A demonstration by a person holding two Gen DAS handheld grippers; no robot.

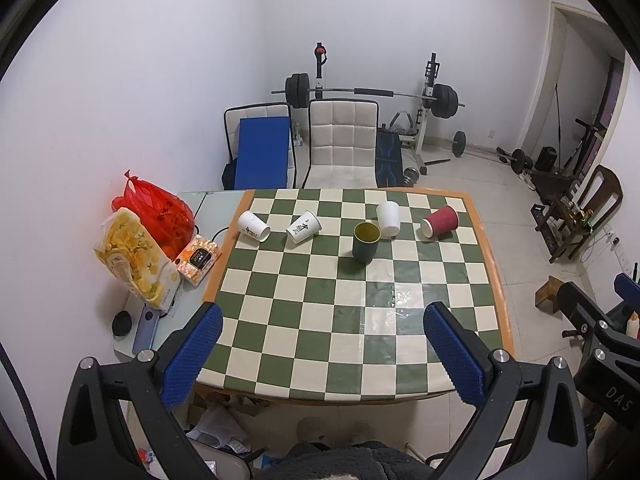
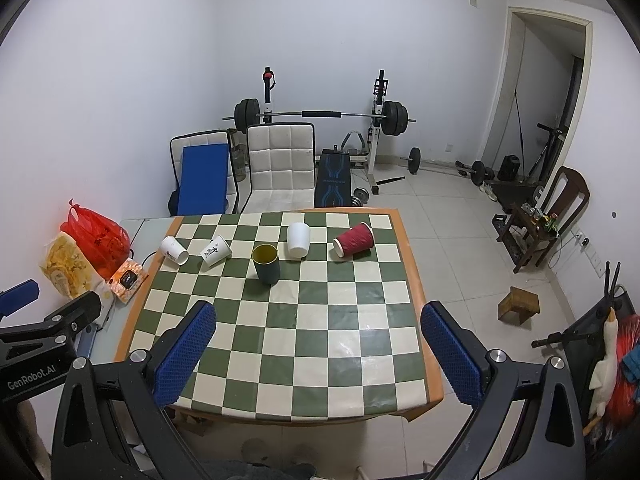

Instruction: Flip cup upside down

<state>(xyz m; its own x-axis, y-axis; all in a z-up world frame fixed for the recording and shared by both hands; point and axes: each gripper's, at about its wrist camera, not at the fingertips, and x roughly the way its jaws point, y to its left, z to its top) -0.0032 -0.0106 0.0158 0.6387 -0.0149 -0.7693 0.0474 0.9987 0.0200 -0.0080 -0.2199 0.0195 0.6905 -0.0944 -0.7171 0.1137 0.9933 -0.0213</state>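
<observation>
Upright green cup (image 1: 366, 242) stands at the table's far middle, well ahead of both empty, spread claws: left gripper (image 1: 322, 354), right gripper (image 2: 318, 354).

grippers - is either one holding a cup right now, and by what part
Nothing is held. The left gripper and right gripper are both open and empty, above the near edge of the table. The green cup stands upright, untouched.
</observation>
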